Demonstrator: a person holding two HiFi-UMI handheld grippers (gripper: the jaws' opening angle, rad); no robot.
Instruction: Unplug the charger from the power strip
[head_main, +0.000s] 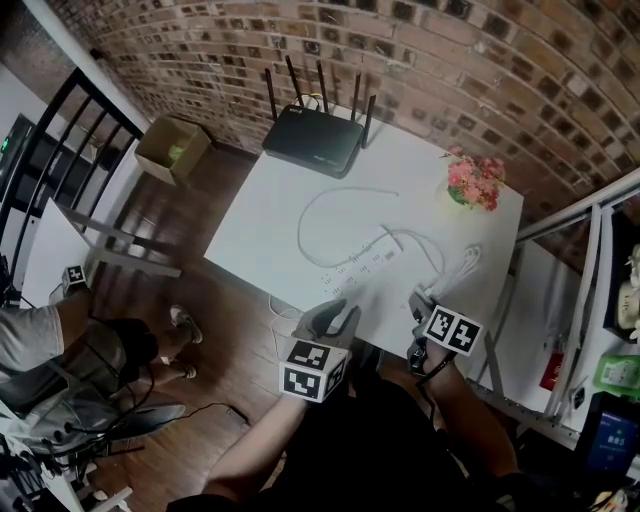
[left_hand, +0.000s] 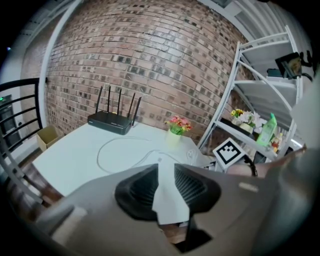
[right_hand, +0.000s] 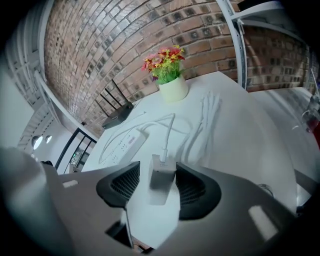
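The white power strip (head_main: 365, 265) lies in the middle of the white table (head_main: 270, 210), with its cord looping toward the back. In the right gripper view the white charger (right_hand: 161, 175) lies on the table away from the power strip (right_hand: 127, 145), a thin cable (right_hand: 168, 131) still in its top. My right gripper (right_hand: 157, 182) is open around it, with a gap showing at the left pad. In the head view the right gripper (head_main: 418, 303) is at the table's near right edge. My left gripper (head_main: 335, 312) hovers at the near edge, open and empty (left_hand: 165, 182).
A black router (head_main: 312, 140) with several antennas sits at the far edge. A flower pot (head_main: 472, 185) stands at the back right, and a coiled white cable (right_hand: 207, 112) lies near it. A metal shelf (head_main: 600, 300) stands to the right, a cardboard box (head_main: 172, 148) on the floor and a seated person (head_main: 60, 340) to the left.
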